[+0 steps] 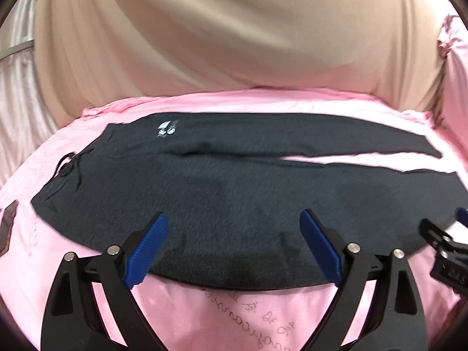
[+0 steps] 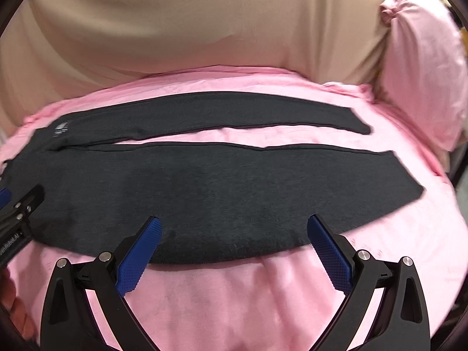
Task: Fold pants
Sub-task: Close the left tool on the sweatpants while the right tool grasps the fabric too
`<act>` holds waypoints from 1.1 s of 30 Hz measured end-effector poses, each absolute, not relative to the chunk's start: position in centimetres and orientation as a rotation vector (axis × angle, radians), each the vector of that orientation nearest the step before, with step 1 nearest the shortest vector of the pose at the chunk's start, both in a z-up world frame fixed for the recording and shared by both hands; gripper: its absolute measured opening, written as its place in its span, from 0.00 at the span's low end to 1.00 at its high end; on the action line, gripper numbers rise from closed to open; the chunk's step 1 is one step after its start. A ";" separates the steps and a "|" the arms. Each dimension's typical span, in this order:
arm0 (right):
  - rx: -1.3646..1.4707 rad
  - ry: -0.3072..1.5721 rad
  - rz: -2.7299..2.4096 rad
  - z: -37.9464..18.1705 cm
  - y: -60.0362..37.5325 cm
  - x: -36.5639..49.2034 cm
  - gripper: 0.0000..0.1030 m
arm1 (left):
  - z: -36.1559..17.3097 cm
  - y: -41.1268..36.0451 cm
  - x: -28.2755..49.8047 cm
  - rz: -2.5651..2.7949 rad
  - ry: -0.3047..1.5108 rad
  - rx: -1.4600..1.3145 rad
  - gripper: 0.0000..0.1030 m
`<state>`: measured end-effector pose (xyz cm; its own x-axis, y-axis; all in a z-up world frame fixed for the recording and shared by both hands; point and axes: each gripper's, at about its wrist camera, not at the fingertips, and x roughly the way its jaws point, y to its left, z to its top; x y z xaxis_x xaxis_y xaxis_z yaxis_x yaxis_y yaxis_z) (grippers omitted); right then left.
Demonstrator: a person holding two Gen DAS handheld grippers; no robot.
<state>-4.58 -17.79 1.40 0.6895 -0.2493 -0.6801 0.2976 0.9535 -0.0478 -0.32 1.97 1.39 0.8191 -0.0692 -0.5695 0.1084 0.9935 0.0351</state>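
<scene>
- Here, the left claw [image 1: 234, 234] gapes wide over the pants [image 1: 234, 175], gripping nothing.
- The pants lie flat on the pink sheet [image 2: 234, 292], legs split.
- The right claw [image 2: 234, 242] gapes too; grabbing one layer risks a skewed fold.

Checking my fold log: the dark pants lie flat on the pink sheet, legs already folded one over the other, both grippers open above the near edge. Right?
Not quite. The pants lie flat on the pink sheet, but the legs are side by side with a strip of sheet between them, as the right wrist view shows. Left gripper and right gripper are open above the near edge.
</scene>
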 end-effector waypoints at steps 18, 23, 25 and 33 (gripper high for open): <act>0.208 0.868 -0.408 2.7 -46.9 11.8 0.93 | 5.3 27.6 28.3 0.170 0.870 -0.209 0.93; 0.244 0.912 -0.421 0.8 -49.3 15.1 0.93 | 2.0 32.2 34.5 0.262 0.951 -0.275 0.92; 0.245 0.927 -0.438 0.2 -50.3 16.0 0.93 | 0.6 32.7 36.2 0.269 0.992 -0.263 0.92; 0.236 1.041 -0.412 -2.9 -50.5 18.9 0.94 | -1.9 33.6 39.1 0.240 1.025 -0.273 0.58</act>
<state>18.86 -50.50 -2.95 0.4388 -0.2177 -0.8718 0.4376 0.8992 -0.0043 39.14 33.58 -1.92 0.4982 0.0689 -0.8643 -0.3219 0.9403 -0.1105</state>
